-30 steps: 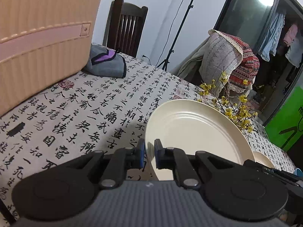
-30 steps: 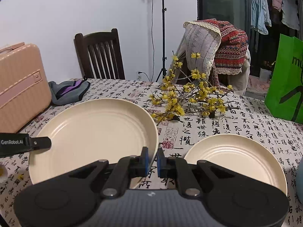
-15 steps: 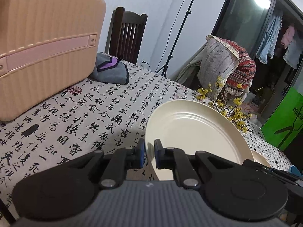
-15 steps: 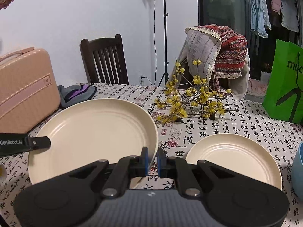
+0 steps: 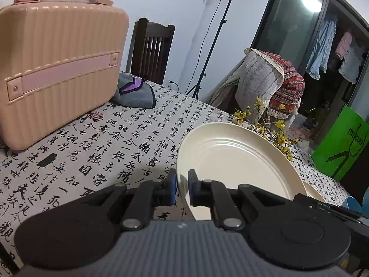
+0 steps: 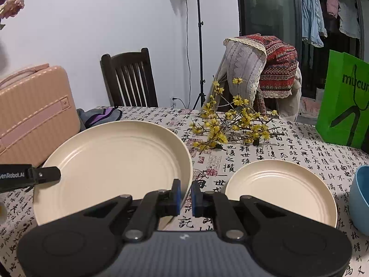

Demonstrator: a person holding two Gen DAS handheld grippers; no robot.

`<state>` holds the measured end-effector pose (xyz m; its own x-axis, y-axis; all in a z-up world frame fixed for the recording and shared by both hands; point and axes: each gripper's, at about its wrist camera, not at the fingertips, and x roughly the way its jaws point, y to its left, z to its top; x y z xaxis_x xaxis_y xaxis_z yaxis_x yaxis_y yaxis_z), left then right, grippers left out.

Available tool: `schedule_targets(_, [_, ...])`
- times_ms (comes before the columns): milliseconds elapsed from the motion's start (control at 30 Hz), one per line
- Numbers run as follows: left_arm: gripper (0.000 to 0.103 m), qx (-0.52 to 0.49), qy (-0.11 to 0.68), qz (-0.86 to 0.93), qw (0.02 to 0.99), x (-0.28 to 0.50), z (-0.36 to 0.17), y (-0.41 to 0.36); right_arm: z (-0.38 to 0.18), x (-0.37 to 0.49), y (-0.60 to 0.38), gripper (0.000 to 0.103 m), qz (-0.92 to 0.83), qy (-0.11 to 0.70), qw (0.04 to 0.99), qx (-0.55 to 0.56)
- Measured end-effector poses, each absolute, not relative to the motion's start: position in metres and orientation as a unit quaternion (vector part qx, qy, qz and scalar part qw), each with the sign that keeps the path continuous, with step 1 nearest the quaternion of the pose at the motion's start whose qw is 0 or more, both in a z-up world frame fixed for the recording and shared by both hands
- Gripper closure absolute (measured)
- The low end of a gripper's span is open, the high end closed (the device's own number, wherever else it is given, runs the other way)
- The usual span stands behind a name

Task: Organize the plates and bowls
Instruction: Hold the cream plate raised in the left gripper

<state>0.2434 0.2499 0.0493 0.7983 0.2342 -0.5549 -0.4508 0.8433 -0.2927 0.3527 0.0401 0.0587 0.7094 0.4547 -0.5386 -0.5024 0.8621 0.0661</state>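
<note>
The large cream plate is held off the table between the two grippers, tilted slightly, above the calligraphy tablecloth. The right gripper has its jaws pinched narrow on the plate's near-right rim; the left gripper clamps the opposite rim just as tightly, and its black finger shows at the plate's left edge in the right wrist view.

Compared with a second ago, the grip on both sides is unchanged, with the rim seated between the blue pads exactly as before. What differs is the surroundings as seen around the plate: more tablecloth shows beyond it, and the far things sit lower in each view, which fits the plate having been carried up and back from the table's far side.

To the right of the large plate, a smaller cream plate lies flat on the cloth, apart from it. Further right of the large plate, a blue bowl now shows at the picture's edge; a second ago it was barely in view. Behind the large plate lies a spray of yellow-flowered branches. To its left stands a pink ribbed case, whose handle and top have come into the left wrist view, with a grey and purple pouch just beside the case. A green bag stands far right of the plate.
</note>
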Motion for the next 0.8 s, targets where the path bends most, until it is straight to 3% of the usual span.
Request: schedule_targets(800, [0.092,-0.199,0.242,0.17,0.934,0.197,0.062,0.228,0.066,0.308,0.01,0.094,0.263,0.269,0.926,-0.024])
